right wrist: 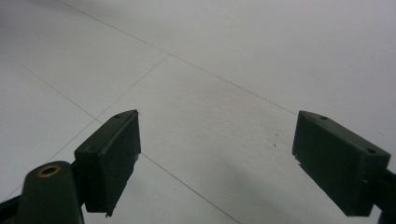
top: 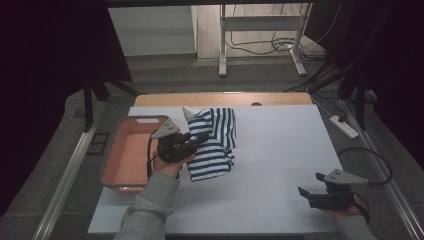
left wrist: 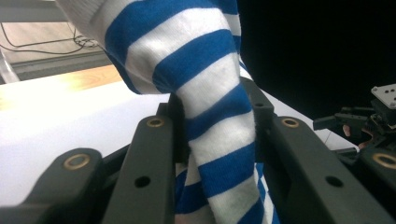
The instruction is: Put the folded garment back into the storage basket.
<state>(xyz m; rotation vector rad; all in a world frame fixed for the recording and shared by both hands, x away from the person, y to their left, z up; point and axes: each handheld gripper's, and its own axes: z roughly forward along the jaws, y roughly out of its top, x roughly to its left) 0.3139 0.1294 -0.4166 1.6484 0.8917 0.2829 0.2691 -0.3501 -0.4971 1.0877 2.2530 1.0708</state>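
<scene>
Left black two-jaw gripper (top: pixel 200 138) raised just right of the salmon-pink plastic tray (top: pixel 131 155), jaws clamped on blue-and-white striped cloth (top: pixel 215 142), grey-sleeved forearm (top: pixel 150 207) below, right black two-jaw gripper (top: pixel 309 186) well right of the tray, low, jaws spread apart, nothing between them

Count of items on and about the work surface: one blue-and-white striped garment (top: pixel 214 142), single piece, no second garment observed. One orange-pink tray (top: pixel 126 156), rectangular, at the left edge of the table. One white table surface (top: pixel 280 150), with one strip of wooden edge (top: pixel 220 99) visible at its far side. Two handheld grippers: one left gripper (top: pixel 200 138) and one right gripper (top: pixel 306 184), each with two black jaws, four jaws in all. Two forearms of one person enter from below. Beyond the table: one white metal frame stand (top: pixel 260 35) and one white power strip (top: pixel 344 127) on the floor, right side.
</scene>
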